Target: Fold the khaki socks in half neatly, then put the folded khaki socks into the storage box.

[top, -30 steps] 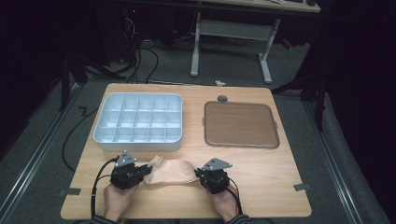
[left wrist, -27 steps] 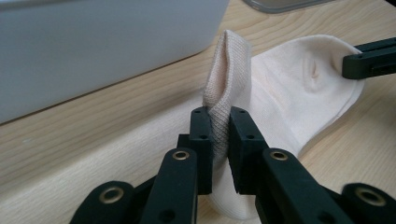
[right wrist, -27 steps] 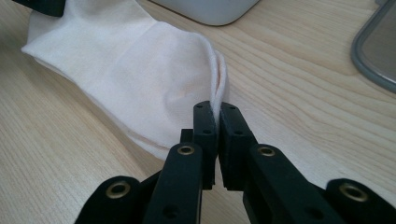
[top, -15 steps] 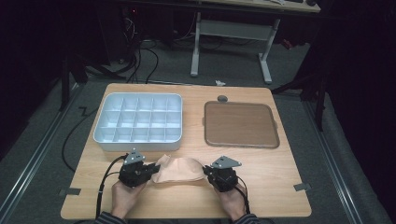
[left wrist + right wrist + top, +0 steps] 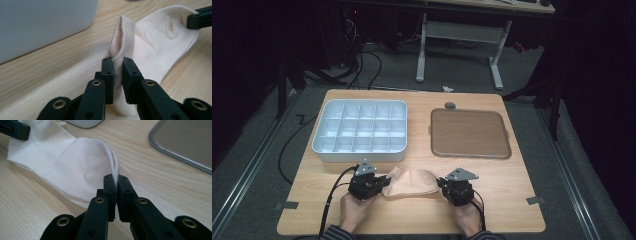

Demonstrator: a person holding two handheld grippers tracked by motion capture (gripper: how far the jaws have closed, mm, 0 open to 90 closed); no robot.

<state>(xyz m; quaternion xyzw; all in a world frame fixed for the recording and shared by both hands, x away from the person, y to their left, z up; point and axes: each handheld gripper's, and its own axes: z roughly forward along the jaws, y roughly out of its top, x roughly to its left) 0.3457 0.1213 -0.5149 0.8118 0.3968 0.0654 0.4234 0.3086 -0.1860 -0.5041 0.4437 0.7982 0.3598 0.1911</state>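
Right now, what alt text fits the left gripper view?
The left gripper pinches the ribbed cuff of a cream knitted sock lying on the light wooden table. The right gripper clamps its far end; a white plastic bin stands behind.

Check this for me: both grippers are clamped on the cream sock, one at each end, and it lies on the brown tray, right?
Not quite. Both grippers, left gripper and right gripper, do clamp the sock, but the high view shows it on the bare table, in front of the brown tray, not on it.
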